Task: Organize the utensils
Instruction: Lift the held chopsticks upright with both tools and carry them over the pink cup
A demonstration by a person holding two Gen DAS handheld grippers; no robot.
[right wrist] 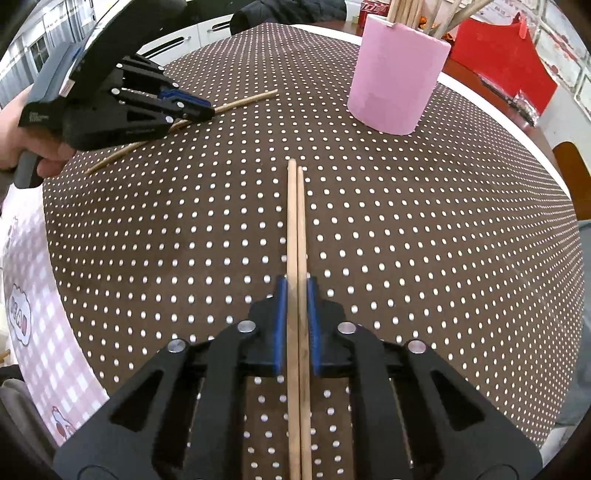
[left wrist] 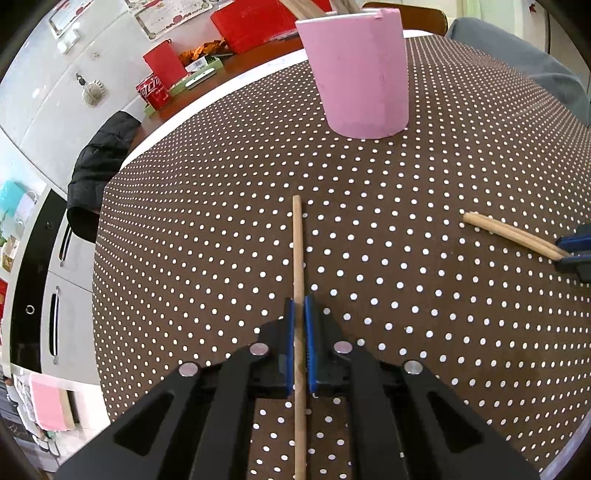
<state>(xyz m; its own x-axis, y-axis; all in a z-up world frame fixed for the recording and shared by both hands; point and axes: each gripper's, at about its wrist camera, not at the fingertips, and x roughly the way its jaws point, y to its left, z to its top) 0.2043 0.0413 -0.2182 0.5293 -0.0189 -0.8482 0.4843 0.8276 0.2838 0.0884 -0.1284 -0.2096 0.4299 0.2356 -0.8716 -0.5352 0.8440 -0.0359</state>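
Note:
In the left wrist view my left gripper is shut on a single wooden chopstick that runs forward over the dotted brown tablecloth. My right gripper is shut on a pair of wooden chopsticks lying side by side between its blue pads. A pink cylindrical holder stands at the far side of the table, with several chopsticks upright in it. From the right wrist view the left gripper shows at upper left with its chopstick; from the left wrist view the right gripper's pair shows at right.
The round table has a white rim beyond the cloth. Red boxes and a red can sit on a counter behind. A dark jacket hangs at left. A pink checked cloth lies beside the table.

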